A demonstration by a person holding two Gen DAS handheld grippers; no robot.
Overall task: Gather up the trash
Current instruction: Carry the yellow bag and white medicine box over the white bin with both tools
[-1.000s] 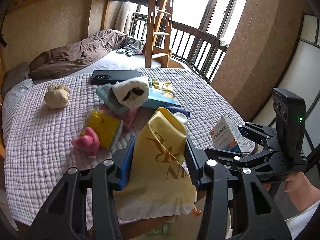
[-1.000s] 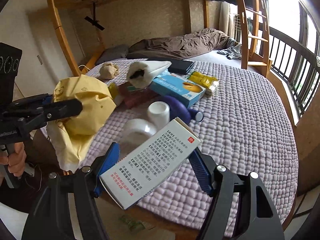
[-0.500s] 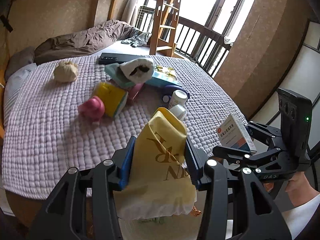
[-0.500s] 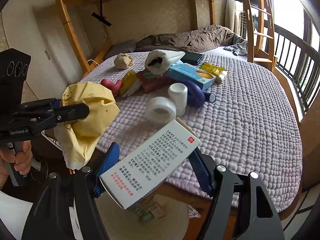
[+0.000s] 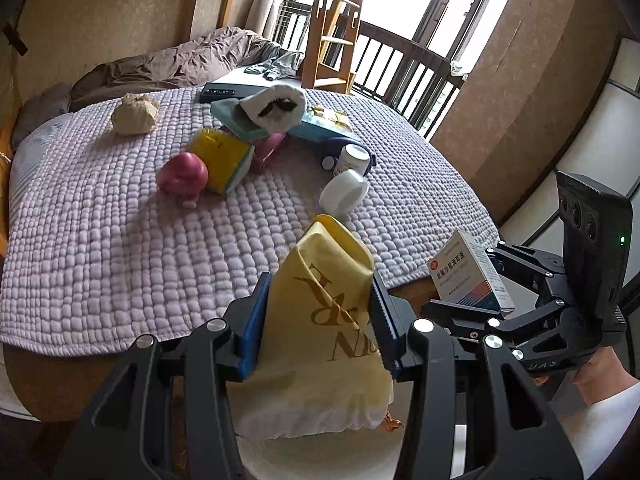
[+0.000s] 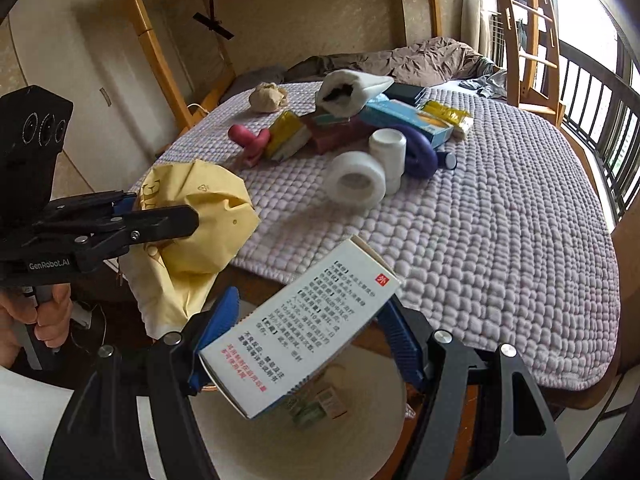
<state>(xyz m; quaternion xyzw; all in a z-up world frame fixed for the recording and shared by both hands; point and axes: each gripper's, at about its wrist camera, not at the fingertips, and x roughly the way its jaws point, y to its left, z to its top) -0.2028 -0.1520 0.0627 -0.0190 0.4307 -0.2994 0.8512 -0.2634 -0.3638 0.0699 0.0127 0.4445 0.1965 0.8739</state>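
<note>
While our left tongs [image 5: 318,320] clamp the yellow bag [image 5: 324,332] and our right tongs [image 6: 308,336] grip the medicine box [image 6: 300,332] off the bed's [image 6: 500,240] edge, a white bin [image 6: 312,440] sits below; tape roll [image 6: 356,180], bottle [image 6: 388,148] and boxes crowd mid-quilt.

Two grippers: the left gripper [image 5: 318,320] and the right gripper [image 6: 308,340]. One yellow bag [image 5: 324,328], one medicine box [image 6: 300,336]. On the quilt [image 5: 100,240]: two white bottles [image 5: 346,194], at 12 o'clock one blue box [image 6: 404,120], one crumpled paper ball [image 5: 134,114], one pink toy [image 5: 182,174]. One bin [image 6: 320,432] at 6 o'clock
</note>
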